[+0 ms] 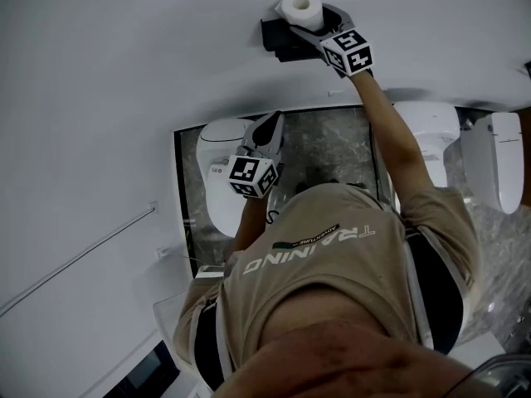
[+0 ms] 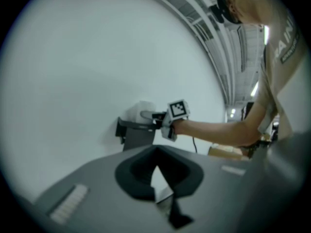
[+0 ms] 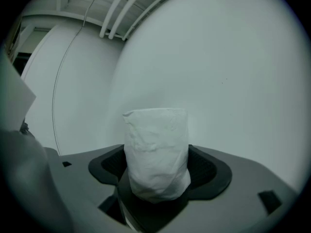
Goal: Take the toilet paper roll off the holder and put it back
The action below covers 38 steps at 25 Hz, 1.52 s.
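While the person's tan shirt (image 1: 332,264) fills the lower middle of the head view, the left gripper (image 1: 272,124) hangs just above it at frame centre, over a white toilet (image 1: 217,172). In its own view, which is dim, its jaws look closed together with nothing between them. Farther off, at the top of the frame, the right gripper (image 1: 304,25) reaches to the white wall (image 1: 124,73). Its jaws are clamped on the toilet paper roll (image 1: 300,7), which stands upright between them, just beside the black holder (image 1: 278,41) fixed to the wall.
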Motion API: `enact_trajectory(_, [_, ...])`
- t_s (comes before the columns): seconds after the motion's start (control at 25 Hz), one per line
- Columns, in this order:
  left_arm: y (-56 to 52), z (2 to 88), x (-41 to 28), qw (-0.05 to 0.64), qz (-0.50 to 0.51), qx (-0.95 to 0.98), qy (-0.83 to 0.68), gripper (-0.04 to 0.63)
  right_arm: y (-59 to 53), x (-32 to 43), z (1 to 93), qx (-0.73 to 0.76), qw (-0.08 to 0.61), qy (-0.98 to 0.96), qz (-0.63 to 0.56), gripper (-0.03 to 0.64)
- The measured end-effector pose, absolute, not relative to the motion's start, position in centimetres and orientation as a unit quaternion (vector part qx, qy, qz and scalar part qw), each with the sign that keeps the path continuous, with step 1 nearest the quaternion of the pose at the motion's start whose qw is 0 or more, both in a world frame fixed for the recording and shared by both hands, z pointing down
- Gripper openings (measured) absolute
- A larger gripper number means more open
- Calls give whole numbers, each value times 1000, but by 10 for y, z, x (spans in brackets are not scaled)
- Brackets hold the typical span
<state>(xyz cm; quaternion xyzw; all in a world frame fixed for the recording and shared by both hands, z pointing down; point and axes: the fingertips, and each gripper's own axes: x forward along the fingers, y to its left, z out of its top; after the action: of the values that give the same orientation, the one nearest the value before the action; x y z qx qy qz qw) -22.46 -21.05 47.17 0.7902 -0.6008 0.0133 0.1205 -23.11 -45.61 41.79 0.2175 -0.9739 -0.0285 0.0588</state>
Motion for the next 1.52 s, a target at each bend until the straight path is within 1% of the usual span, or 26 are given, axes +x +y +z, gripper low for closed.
enact_trajectory(0.08, [-212, 471, -225, 120, 12, 793, -598, 0, -458, -229, 423, 227, 66, -971, -21, 334])
enact_trajectory(0.36, [-210, 465, -221, 111, 9, 803, -585, 0, -460, -220, 429, 238, 44, -970, 41, 334])
enact_trajectory(0.64, [-195, 463, -222, 106, 14, 814, -571, 0, -452, -202, 417, 276, 27, -960, 37, 334])
enact_trajectory(0.84, [-179, 466, -224, 108, 11, 825, -555, 0, -419, -178, 412, 290, 7, -956, 40, 334])
enact_trajectory(1.08, [-161, 478, -221, 85, 32, 843, -530, 0, -345, -157, 406, 277, -5, -960, 29, 331])
enact_trajectory(1.12, [-159, 481, -219, 83, 37, 846, -525, 0, -331, -153, 406, 274, -6, -961, 27, 321])
enact_trajectory(1.16, [-156, 484, -216, 83, 40, 849, -520, 0, -317, -148, 405, 274, -7, -961, 23, 274])
enact_trajectory(1.2, [-152, 485, -211, 84, 40, 852, -516, 0, -305, -141, 405, 276, -8, -961, 17, 186])
enact_trajectory(1.24, [-147, 486, -204, 85, 39, 854, -512, 0, -292, -133, 404, 279, -12, -960, 12, 124])
enact_trajectory(1.28, [-141, 485, -197, 85, 38, 856, -509, 0, -279, -125, 402, 280, -18, -960, 10, 69])
enact_trajectory(1.32, [-134, 485, -190, 86, 37, 857, -507, 0, -266, -116, 401, 280, -25, -960, 8, 33])
enact_trajectory(1.4, [-120, 484, -178, 87, 36, 858, -506, 0, -241, -104, 402, 270, -34, -962, 9, 15])
enact_trajectory(1.52, [-103, 482, -167, 87, 36, 854, -511, 0, -202, -93, 412, 240, -39, -969, 29, 12])
